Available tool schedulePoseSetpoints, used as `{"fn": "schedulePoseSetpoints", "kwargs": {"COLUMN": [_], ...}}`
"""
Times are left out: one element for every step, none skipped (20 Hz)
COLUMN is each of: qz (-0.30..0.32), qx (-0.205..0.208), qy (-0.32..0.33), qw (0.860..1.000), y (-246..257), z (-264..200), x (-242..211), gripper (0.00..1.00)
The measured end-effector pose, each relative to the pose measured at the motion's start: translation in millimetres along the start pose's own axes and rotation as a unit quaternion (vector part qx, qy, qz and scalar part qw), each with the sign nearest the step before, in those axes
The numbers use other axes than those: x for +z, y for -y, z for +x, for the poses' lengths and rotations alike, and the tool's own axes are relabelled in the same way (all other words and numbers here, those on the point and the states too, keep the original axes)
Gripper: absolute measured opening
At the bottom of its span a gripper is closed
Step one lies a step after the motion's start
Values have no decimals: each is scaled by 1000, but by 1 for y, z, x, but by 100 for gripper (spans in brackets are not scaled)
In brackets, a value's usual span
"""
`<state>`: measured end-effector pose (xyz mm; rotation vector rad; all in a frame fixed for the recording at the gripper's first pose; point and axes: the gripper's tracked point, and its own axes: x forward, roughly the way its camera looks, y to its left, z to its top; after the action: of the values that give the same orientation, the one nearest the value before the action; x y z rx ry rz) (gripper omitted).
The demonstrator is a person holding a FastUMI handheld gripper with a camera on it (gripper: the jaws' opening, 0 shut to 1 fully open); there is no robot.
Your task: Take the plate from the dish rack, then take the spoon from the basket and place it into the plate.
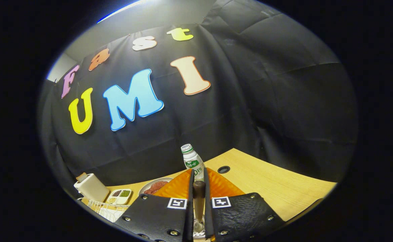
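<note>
The tool (199, 188) grips the spoon (199, 198), seemingly above the orange plate (179, 188).

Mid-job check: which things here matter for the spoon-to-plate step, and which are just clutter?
Job items:
- spoon, clamped between the fingers of the gripper
- orange plate, just ahead
- dish rack

Lying about:
- bottle
- dish of food
- divided tray
- white box

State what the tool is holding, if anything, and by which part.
The tool is shut on the spoon, its fingers pressing the brown handle on both sides, above the orange plate.
</note>
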<state>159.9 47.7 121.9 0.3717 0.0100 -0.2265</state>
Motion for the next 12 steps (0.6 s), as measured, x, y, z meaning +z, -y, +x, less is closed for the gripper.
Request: {"fn": "schedulePoseSetpoints", "kwargs": {"qz": [-4,-10,-19,-26,-30,-32,-33,-33,-33,-35,-36,-37], "qx": [5,10,13,21,26,35,43,54,68,81,96,114], "qy": [4,8,14,20,23,25,27,26,26,23,21,14], "qw": [1000,1000,1000,999,999,999,998,998,997,996,995,993], "y": [-4,-9,-12,-17,-22,-28,-36,-46,-57,-67,-79,-95], "z": [-1,-2,-4,-8,-12,-17,-22,-30,-38,-49,-60,-73], "x": [7,15,22,31,38,45,51,55,59,61,62,60], "gripper": [13,12,12,12,13,12,12,13,13,12,12,12]}}
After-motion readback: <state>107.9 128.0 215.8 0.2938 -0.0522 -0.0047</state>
